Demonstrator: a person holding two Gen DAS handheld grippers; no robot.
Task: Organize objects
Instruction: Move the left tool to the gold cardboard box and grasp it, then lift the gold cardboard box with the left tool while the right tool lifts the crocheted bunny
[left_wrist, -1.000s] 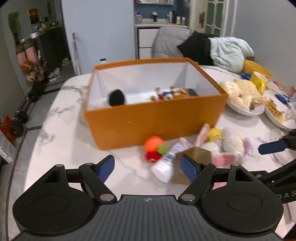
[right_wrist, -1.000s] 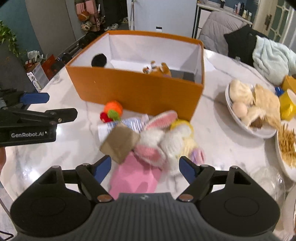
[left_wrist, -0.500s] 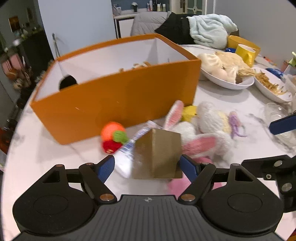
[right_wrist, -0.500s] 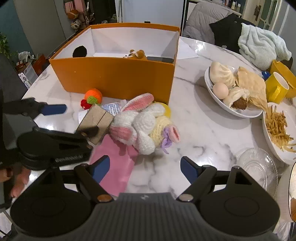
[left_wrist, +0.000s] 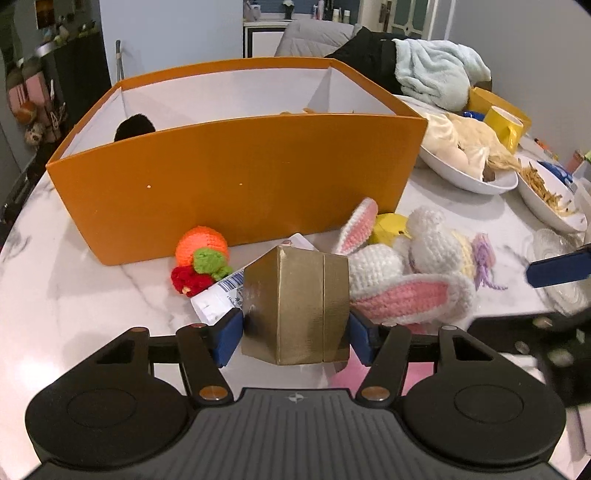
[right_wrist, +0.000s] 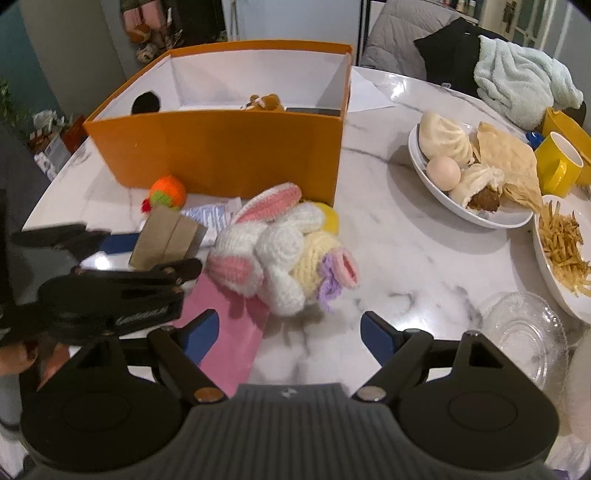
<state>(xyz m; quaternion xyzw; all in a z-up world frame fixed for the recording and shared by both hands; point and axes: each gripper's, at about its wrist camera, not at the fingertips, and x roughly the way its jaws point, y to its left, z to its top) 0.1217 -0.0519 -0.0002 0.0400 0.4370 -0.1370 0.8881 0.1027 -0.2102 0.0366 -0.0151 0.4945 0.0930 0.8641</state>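
On our marble table (left_wrist: 74, 295) the gold box (left_wrist: 295, 310) stands upright between our left tool's (left_wrist: 295, 332) closing pads, our right tool (right_wrist: 288, 332) gaping empty beside it.

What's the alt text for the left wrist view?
The left tool is closing around a small gold box on a marble table, in front of an orange box. A crocheted rabbit lies to its right.
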